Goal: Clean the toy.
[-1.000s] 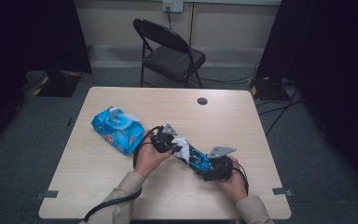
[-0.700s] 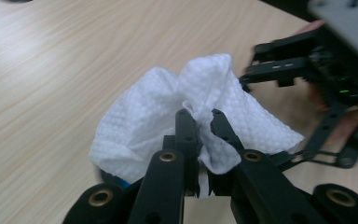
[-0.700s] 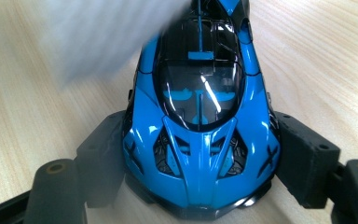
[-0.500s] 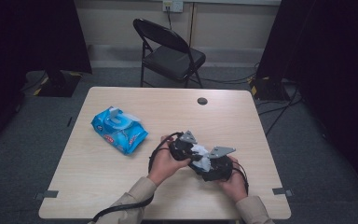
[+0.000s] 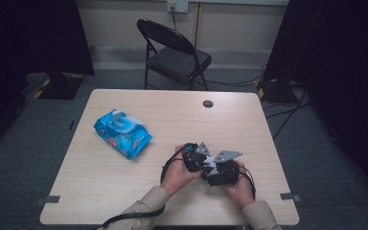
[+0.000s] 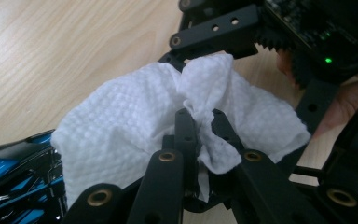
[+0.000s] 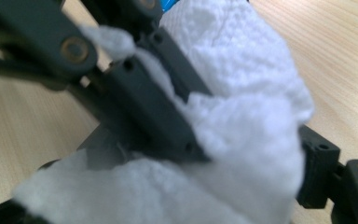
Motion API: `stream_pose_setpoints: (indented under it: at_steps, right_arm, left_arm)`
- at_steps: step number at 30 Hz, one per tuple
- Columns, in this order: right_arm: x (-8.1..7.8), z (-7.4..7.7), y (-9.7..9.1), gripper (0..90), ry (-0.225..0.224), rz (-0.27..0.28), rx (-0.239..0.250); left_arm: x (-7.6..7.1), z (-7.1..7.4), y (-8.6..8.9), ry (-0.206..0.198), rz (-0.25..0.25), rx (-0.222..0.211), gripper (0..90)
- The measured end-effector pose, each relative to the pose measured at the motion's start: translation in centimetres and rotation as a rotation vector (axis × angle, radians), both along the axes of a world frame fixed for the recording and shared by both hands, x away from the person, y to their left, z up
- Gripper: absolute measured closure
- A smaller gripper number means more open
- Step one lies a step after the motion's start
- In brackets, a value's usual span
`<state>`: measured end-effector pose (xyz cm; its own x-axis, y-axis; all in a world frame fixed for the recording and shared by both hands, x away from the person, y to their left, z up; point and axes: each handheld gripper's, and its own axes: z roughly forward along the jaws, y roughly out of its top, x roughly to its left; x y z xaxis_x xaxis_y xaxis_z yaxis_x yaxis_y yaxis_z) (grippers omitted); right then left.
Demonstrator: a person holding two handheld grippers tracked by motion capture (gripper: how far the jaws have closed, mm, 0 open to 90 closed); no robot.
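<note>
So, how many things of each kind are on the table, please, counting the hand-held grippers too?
Blue wipes pack: 1
White wipe: 1
Hand-held grippers, left and right: 2
Round black insert in tabletop: 1
Total: 5

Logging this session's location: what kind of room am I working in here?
Probably a recording studio or lab: a light wooden table on grey carpet, black curtains on both sides, a black folding chair, and floor cables.
</note>
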<state>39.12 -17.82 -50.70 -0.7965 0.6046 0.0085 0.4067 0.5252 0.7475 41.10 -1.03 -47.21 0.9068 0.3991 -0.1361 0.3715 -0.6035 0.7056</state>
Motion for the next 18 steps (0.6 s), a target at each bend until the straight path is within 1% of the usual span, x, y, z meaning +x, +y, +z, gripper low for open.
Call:
stream_pose_setpoints:
  at_steps: [2,4,7,9,13,16,17,18]
  right_arm:
    - [0.0,0.0,0.0,25.7,0.000,0.000,0.000]
    - [0.0,0.0,0.0,25.7,0.000,0.001,0.000]
    - [0.0,0.0,0.0,25.7,0.000,0.000,0.000]
    - [0.0,0.0,0.0,25.7,0.000,0.000,0.000]
    - [0.0,0.0,0.0,25.7,0.000,0.000,0.000]
    - [0.0,0.0,0.0,25.7,0.000,0.000,0.000]
    - [0.0,0.0,0.0,25.7,0.000,0.000,0.000]
    - [0.0,0.0,0.0,25.7,0.000,0.000,0.001]
  left_arm:
    - [0.2,0.1,0.4,0.002,0.020,-0.017,84.8]
    - [0.5,0.2,0.9,0.003,0.036,-0.023,84.8]
    - [1.0,0.4,1.4,0.018,0.057,-0.038,84.7]
    - [1.1,0.5,1.7,0.012,0.050,-0.030,84.7]
    - [1.2,0.6,1.9,0.019,0.062,-0.043,84.7]
    - [1.3,0.8,2.2,0.015,0.069,-0.043,84.7]
    - [1.4,0.9,2.3,0.003,0.076,-0.035,84.7]
    - [1.5,1.0,2.5,0.004,0.080,-0.038,84.7]
